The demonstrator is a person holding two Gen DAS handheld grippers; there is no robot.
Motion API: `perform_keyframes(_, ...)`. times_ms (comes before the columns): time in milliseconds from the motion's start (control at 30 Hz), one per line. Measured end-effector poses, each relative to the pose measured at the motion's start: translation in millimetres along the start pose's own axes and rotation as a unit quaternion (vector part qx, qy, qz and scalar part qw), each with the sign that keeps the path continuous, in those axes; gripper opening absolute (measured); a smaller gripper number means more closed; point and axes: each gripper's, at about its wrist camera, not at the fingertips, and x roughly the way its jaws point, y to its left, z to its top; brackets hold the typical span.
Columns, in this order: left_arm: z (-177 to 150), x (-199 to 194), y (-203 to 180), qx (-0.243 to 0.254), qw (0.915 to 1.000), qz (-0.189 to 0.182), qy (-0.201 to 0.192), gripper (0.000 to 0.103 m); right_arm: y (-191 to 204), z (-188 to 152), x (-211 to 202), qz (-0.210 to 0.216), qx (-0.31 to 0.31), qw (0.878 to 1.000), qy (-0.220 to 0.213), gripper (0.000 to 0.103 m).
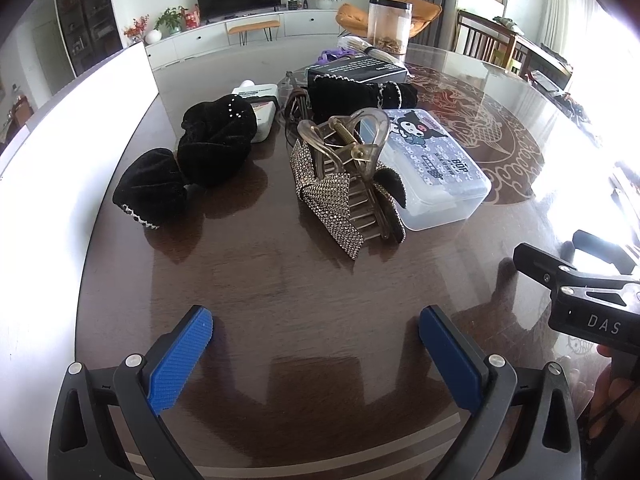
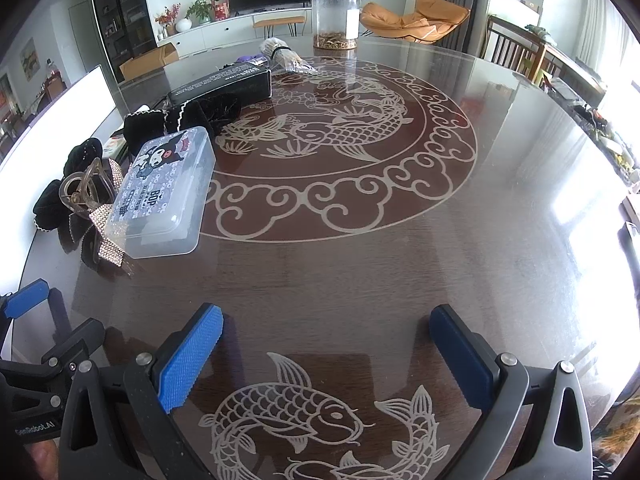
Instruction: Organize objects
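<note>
A clear hair claw with a rhinestone bow [image 1: 344, 184] stands mid-table, straight ahead of my open, empty left gripper [image 1: 316, 326]. Two black velvet scrunchies [image 1: 218, 144] [image 1: 150, 190] lie to its left. A clear plastic box with a cartoon lid [image 1: 432, 168] lies to its right, touching it. A black velvet bow [image 1: 360, 94] and a black carton [image 1: 360, 68] sit behind. My right gripper [image 2: 326, 326] is open and empty over bare table; the box [image 2: 164, 196] and claw [image 2: 92, 204] lie to its left. The right gripper also shows at the right edge of the left wrist view [image 1: 576, 264].
A white board [image 1: 76, 128] stands along the table's left edge. A white tube [image 1: 260, 108] lies behind the scrunchies. A clear jar [image 2: 334, 20] and a bagged bundle [image 2: 284, 56] stand at the far side. The dark glass-topped table [image 2: 360, 216] carries a fish pattern.
</note>
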Motion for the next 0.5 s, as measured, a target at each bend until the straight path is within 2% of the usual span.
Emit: perform_keyframes(500, -6.5, -4.1, 9.7, 0.018, 0.9997, -0.01, 0.012, 0.103, 0.4, -0.5, 0.0, 0.0, 0.0, 1.0, 0.0, 0.103)
